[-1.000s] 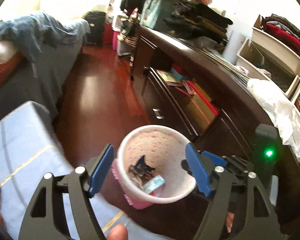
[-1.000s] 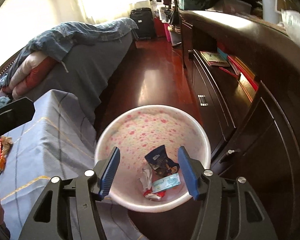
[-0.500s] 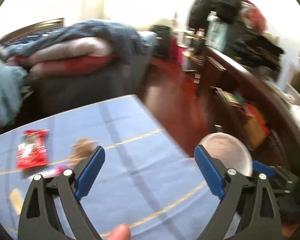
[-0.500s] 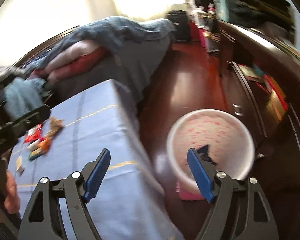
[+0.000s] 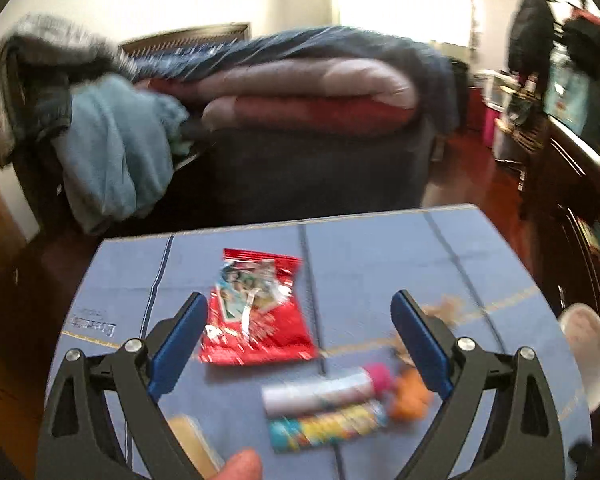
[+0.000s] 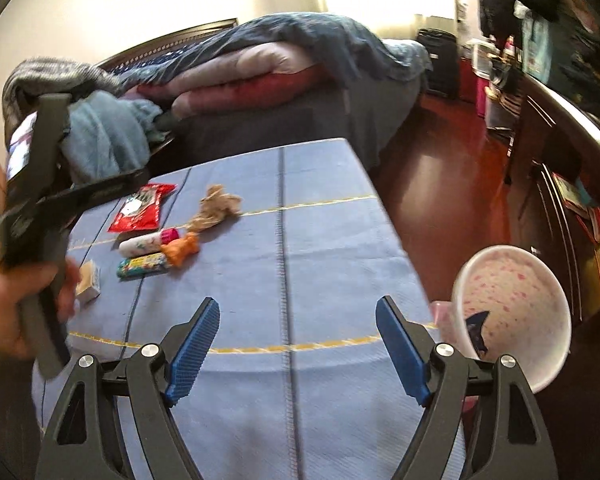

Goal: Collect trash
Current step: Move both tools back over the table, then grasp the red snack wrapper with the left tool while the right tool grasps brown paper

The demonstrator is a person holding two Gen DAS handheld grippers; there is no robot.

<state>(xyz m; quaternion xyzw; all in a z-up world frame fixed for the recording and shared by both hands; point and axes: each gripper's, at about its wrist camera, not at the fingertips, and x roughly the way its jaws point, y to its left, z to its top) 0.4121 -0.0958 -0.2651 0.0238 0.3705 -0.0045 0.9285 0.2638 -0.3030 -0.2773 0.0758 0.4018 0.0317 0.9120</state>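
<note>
Left to right across the blue cloth (image 6: 324, 248), the trash lay in a loose cluster at the far left corner: a small tan box (image 6: 88, 280), a red packet (image 6: 142, 208), a white tube with a pink cap (image 6: 148, 243), a bright striped wrapper (image 6: 144, 267), an orange scrap (image 6: 182, 251) and a brown crumpled wad (image 6: 218, 206). A second before, both grippers had hung over the pink-speckled bin (image 6: 512, 312), jaws narrower; now both had swung away from it to the table. The left gripper (image 5: 300, 340) stood wide and empty above the red packet (image 5: 256, 308), the tube (image 5: 324, 390) and wrapper (image 5: 328, 426) low in its frame. The right gripper (image 6: 300, 344) was also wide and empty, over bare cloth, well apart from the cluster. That suggested one drop was finished and the next pick was starting, probably the packet for the left claw. The bin sat past the table's right edge on the floor, with a dark wrapper (image 6: 478, 330) already inside. The left view was smeared by motion, so the orange scrap (image 5: 410, 398) and the wad (image 5: 440, 306) behind the right finger were hard to read; the tan box (image 5: 192, 440) was half cut off by the gripper frame, the bin (image 5: 584, 356) clipped at the edge. In the right view the left gripper's body (image 6: 36, 216) and the hand (image 6: 8, 308) holding it covered the cloth's left corner
</note>
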